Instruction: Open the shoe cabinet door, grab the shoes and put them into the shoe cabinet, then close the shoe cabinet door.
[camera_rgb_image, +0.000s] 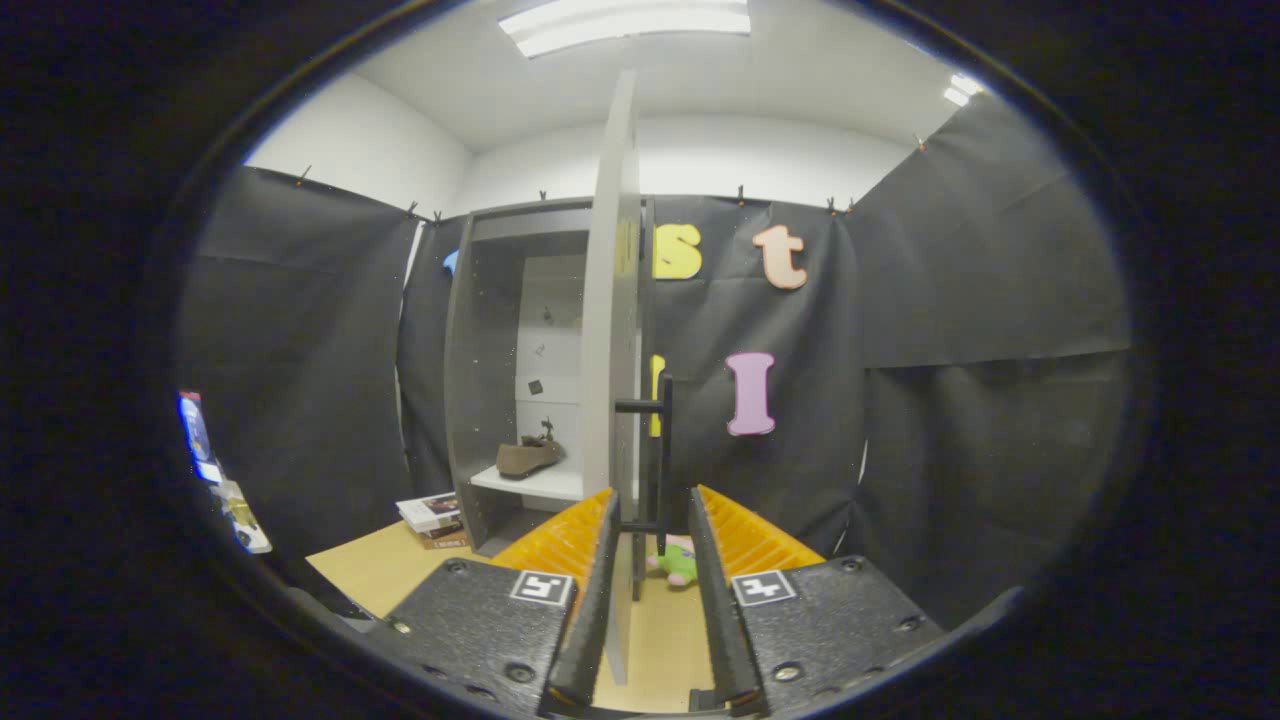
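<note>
The grey shoe cabinet (462, 380) stands against the booth wall, and its door (612, 300) is swung out edge-on toward me. A brown shoe (528, 457) rests on the white shelf (535, 484) inside. The door's black bar handle (665, 440) hangs on its right face. My gripper (655, 500) is open. The door's lower edge and the foot of the handle lie between the fingers, with gaps on both sides.
A stack of books (432, 515) lies on the wooden floor (370, 570) left of the cabinet's base. A small green and pink plush toy (678, 565) sits on the floor just beyond the fingers, right of the door.
</note>
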